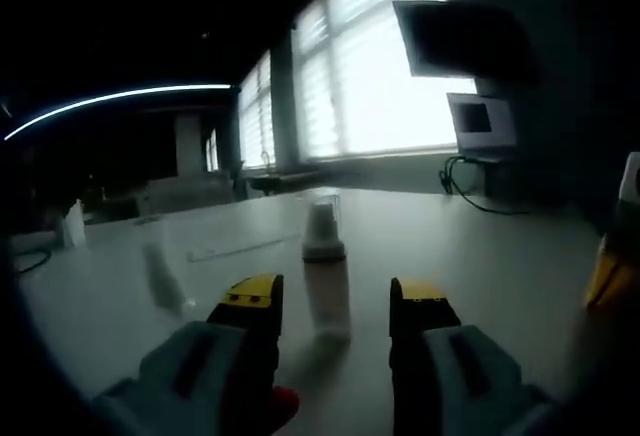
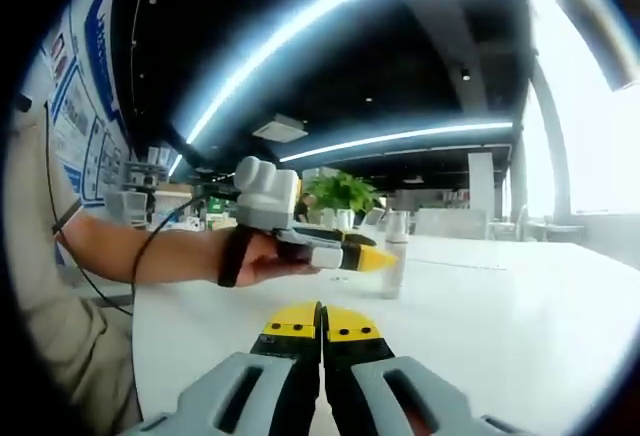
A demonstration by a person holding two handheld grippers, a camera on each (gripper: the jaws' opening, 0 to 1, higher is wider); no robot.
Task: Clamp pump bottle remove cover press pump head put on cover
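Observation:
A white pump bottle [image 1: 326, 281] with a clear cover [image 1: 322, 214] over its head stands upright on the white table [image 1: 500, 256]. My left gripper [image 1: 335, 301] is open, and the bottle stands in line with the gap between its yellow-tipped jaws, touching neither. In the right gripper view a hand holds the left gripper [image 2: 372, 257], its tip just left of the bottle [image 2: 396, 254]. My right gripper [image 2: 322, 324] is shut with nothing in it, low over the table and well short of the bottle. Its yellow tip [image 1: 612, 274] shows at the right edge of the left gripper view.
A dark monitor [image 1: 455, 36] and a small screen [image 1: 482, 121] with cables [image 1: 470, 191] stand at the table's far side by the bright windows. A blurred white object [image 1: 160, 278] lies left of the bottle. A person's arm [image 2: 150, 254] reaches over the table; a green plant [image 2: 340, 194] stands behind.

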